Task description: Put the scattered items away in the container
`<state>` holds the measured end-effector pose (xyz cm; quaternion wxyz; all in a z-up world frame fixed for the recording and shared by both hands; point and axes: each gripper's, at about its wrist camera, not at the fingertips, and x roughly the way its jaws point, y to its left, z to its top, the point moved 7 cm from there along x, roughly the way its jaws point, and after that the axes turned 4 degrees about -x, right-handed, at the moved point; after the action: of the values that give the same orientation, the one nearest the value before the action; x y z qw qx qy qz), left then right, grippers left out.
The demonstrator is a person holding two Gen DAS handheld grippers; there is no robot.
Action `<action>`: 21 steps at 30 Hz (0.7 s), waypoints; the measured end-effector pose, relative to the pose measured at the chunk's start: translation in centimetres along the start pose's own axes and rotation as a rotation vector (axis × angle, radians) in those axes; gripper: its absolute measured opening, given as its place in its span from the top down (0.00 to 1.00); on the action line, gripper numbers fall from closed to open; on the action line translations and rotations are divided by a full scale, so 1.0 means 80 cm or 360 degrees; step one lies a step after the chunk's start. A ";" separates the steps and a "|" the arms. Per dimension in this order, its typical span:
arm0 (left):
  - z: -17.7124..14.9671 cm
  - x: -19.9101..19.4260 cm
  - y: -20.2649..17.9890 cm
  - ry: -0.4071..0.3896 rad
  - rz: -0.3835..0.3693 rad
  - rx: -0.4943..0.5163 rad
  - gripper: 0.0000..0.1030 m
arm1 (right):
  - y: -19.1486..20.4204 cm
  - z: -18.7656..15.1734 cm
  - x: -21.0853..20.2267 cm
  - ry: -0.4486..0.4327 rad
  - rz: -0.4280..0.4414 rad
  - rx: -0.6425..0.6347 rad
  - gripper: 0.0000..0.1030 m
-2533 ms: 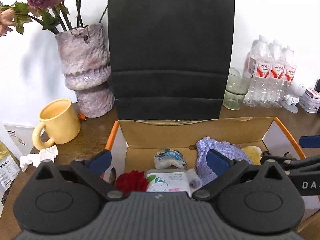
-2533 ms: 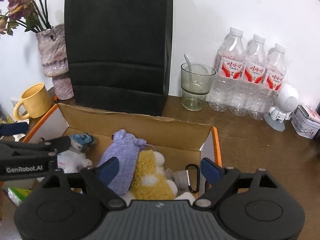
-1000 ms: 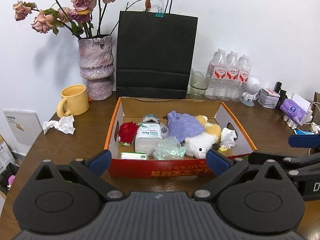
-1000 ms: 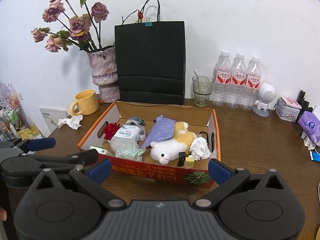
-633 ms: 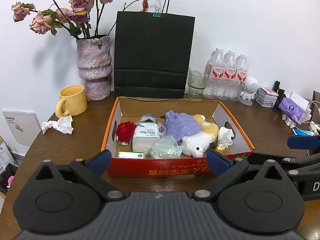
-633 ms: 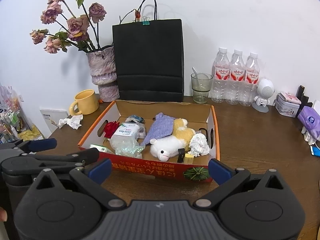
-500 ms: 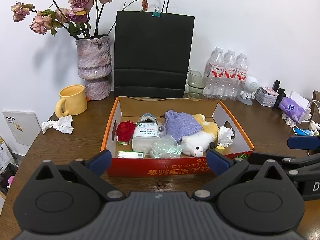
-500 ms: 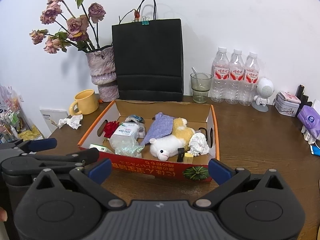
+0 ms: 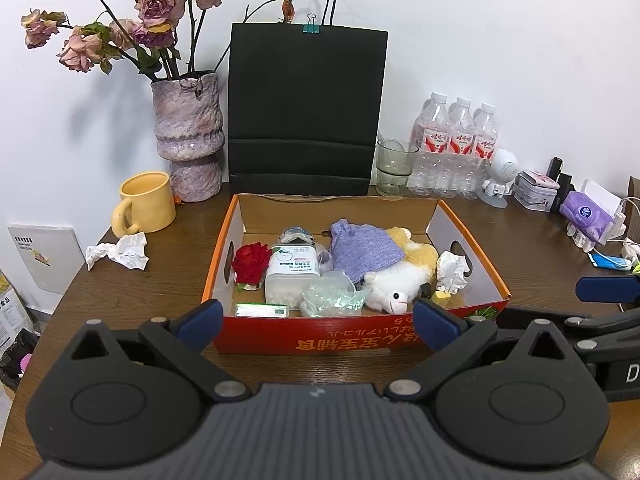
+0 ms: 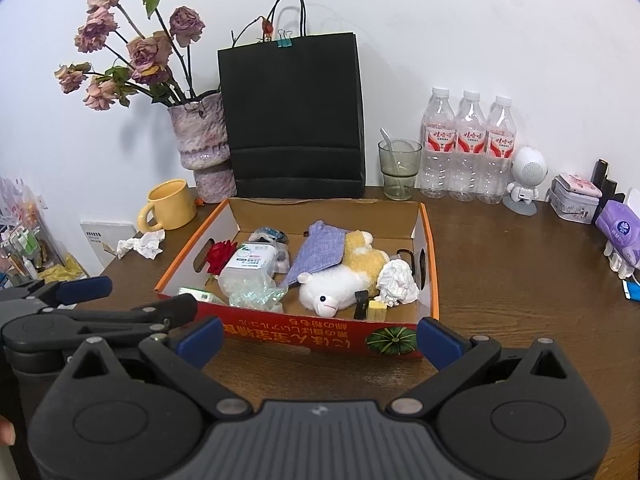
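**Two empty grippers back off a filled box**

Left wrist view: the left gripper [image 9: 316, 322] stands wide apart with nothing between its blue pads, short of the red-and-orange cardboard box [image 9: 356, 342]. A couple of seconds ago this camera sat right over the box's contents — now it has pulled back far enough to show the whole brown wooden table [image 9: 168, 280]. Inside the box lie a red fabric rose [image 9: 251, 261], a clear lidded tub [image 9: 291, 278], a lilac knitted pouch [image 9: 366, 252] and a white-and-yellow plush sheep [image 9: 400, 280]. One crumpled white tissue [image 9: 118, 251] lies outside, beside the yellow ceramic mug [image 9: 145, 202].

Right wrist view: the right gripper [image 10: 318, 338] is equally wide and empty, likewise withdrawn from its close position above the box [image 10: 304, 338]. The tissue [image 10: 143, 245] shows well left of the box wall — probably the last stray, so the tidying looks nearly but not wholly done.
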<state>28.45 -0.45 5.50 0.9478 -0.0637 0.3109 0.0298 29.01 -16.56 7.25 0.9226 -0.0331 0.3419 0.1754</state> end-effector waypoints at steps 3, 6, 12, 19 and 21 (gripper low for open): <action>0.000 0.000 -0.001 -0.0001 0.0002 0.0002 0.00 | -0.001 0.000 -0.001 -0.0006 -0.0009 -0.0004 0.00; 0.000 0.001 -0.001 0.0003 -0.0003 -0.0001 0.00 | -0.002 0.000 -0.001 -0.0006 -0.0011 0.0001 0.00; -0.002 0.002 0.000 0.0014 0.0000 -0.0005 0.00 | -0.001 -0.001 0.002 0.0000 -0.0013 0.0002 0.00; -0.003 0.002 0.001 0.0019 -0.0001 -0.0006 0.00 | 0.000 -0.002 0.002 0.0001 -0.0012 0.0006 0.00; -0.003 0.003 0.002 0.0023 -0.0004 -0.0007 0.00 | 0.000 -0.002 0.002 0.0002 -0.0012 0.0007 0.00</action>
<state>28.50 -0.34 5.15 0.9455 -0.0664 0.3175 0.0288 29.06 -16.57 7.04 0.9232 -0.0326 0.3427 0.1712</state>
